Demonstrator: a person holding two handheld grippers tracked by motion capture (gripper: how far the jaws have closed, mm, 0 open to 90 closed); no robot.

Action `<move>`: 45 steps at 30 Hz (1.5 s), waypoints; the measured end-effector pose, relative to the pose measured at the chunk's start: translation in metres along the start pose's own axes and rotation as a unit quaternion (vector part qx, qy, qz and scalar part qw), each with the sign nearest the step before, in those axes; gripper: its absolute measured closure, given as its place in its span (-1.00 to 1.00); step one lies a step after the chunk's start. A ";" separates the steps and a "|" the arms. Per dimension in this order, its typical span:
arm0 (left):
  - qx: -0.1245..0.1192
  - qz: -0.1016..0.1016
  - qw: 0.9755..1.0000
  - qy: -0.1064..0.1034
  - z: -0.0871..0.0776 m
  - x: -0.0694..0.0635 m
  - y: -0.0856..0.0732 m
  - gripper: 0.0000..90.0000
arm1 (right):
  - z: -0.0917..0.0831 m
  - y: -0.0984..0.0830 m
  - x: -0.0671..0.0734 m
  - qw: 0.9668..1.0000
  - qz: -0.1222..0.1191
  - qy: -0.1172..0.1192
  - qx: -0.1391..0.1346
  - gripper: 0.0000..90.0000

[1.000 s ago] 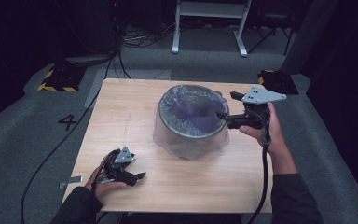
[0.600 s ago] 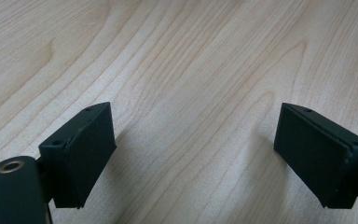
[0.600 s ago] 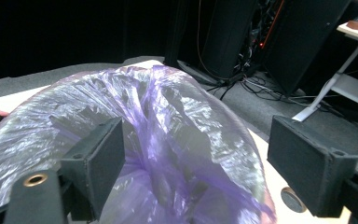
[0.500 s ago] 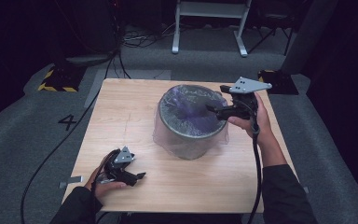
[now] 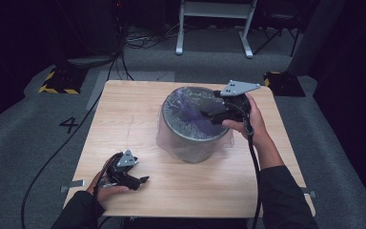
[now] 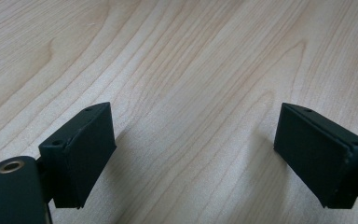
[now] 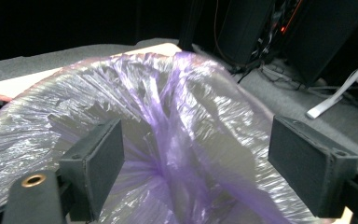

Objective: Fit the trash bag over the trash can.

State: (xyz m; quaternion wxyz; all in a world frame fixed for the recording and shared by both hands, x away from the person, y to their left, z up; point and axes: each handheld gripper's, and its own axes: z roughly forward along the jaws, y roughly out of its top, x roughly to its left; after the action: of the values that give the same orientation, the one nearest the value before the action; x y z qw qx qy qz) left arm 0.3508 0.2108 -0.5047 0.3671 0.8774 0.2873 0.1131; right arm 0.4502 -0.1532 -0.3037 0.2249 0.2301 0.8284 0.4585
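A round grey bin [image 5: 190, 143] stands mid-table, lined with a thin purple plastic bag [image 5: 186, 112] whose edge drapes over the rim and down the sides. My right gripper [image 5: 208, 110] hovers over the bin's right half, jaws open and pointing left into the mouth. In the right gripper view the crumpled bag [image 7: 168, 140] lies between and beyond the open jaws, with nothing pinched. My left gripper [image 5: 142, 181] rests on the table near the front left, held in a hand. Its jaws stand wide open over bare wood [image 6: 191, 93].
The wooden table [image 5: 124, 124] sits on grey carpet marked with a "4" [image 5: 70, 125]. A white stand [image 5: 214, 24] and cables lie beyond the far edge. Yellow-black blocks [image 5: 57, 81] flank the table's far corners.
My right gripper has moved left and slightly forward, from beside the bin's right rim to above its opening. The left gripper has stayed put.
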 end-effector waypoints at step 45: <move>0.000 0.002 1.000 -0.002 0.000 0.000 0.000 -0.73 | 0.050 -0.009 0.008 0.969 -0.013 0.028 0.244 -0.57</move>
State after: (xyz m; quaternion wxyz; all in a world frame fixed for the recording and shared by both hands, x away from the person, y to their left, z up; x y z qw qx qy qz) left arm 0.3510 0.2112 -0.5047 0.3671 0.8784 0.2847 0.1119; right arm 0.4713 -0.1202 -0.3369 0.1451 0.2540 0.9241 0.2459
